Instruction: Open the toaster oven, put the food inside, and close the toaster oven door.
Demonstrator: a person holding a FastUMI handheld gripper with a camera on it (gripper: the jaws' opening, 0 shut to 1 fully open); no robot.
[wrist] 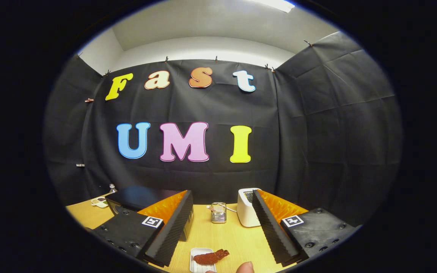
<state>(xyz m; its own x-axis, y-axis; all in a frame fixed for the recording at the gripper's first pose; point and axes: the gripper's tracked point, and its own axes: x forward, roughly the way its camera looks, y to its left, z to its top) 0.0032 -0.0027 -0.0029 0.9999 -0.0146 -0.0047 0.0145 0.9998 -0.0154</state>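
Observation:
My gripper (218, 227) is open, fingers spread wide above the wooden table (218, 235), with nothing between them. Low between the fingers, close to me, a reddish-brown piece of food (211, 257) lies on a small white dish (200, 252). A person's fingertip (245, 267) shows just right of the dish. The black toaster oven (142, 199) stands behind my left finger, partly hidden by it; I cannot tell how its door stands.
A white toaster (246, 208) sits behind the right finger at the back of the table. A small clear glass jar (218, 212) stands between the fingers farther off. A small plate (100, 202) and a bottle (112, 187) are at the far left.

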